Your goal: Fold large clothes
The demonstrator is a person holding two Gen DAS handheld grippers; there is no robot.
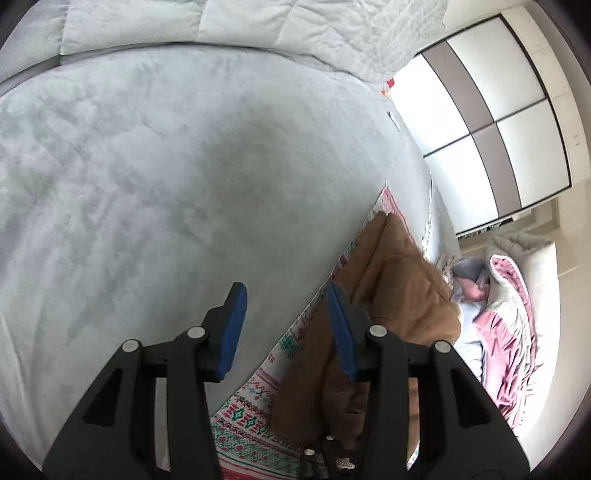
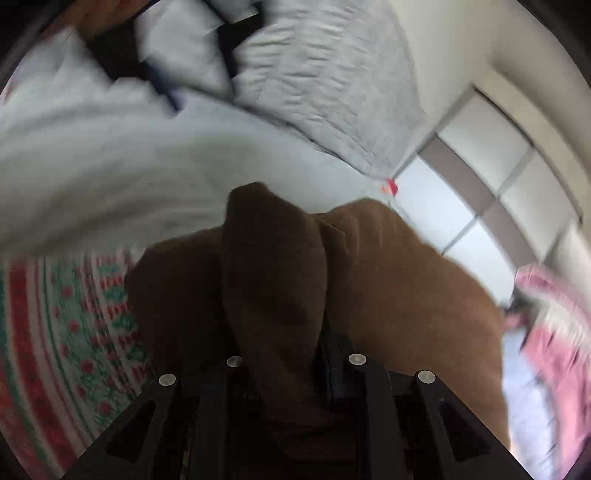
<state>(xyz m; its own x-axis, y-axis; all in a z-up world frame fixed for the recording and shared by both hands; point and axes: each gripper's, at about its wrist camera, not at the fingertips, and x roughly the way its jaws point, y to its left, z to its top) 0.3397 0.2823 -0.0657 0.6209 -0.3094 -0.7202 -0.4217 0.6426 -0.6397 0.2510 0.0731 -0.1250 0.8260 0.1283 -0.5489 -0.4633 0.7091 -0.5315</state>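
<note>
A brown garment (image 1: 402,291) lies bunched on a red, green and white patterned cloth (image 1: 251,413) at the right edge of a grey bed (image 1: 155,177). My left gripper (image 1: 284,325) is open and empty, its blue pads above the bed and the cloth's edge. In the right wrist view, the brown garment (image 2: 388,280) drapes over my right gripper (image 2: 284,354) and hides its fingertips; the jaws look shut on a fold of it. The patterned cloth (image 2: 74,325) lies to its left. This view is blurred.
A white quilt (image 1: 295,33) is piled at the far end of the bed. A wardrobe with white and grey panels (image 1: 491,122) stands to the right. A heap of pink and grey clothes (image 1: 506,332) lies on a white seat beside the bed.
</note>
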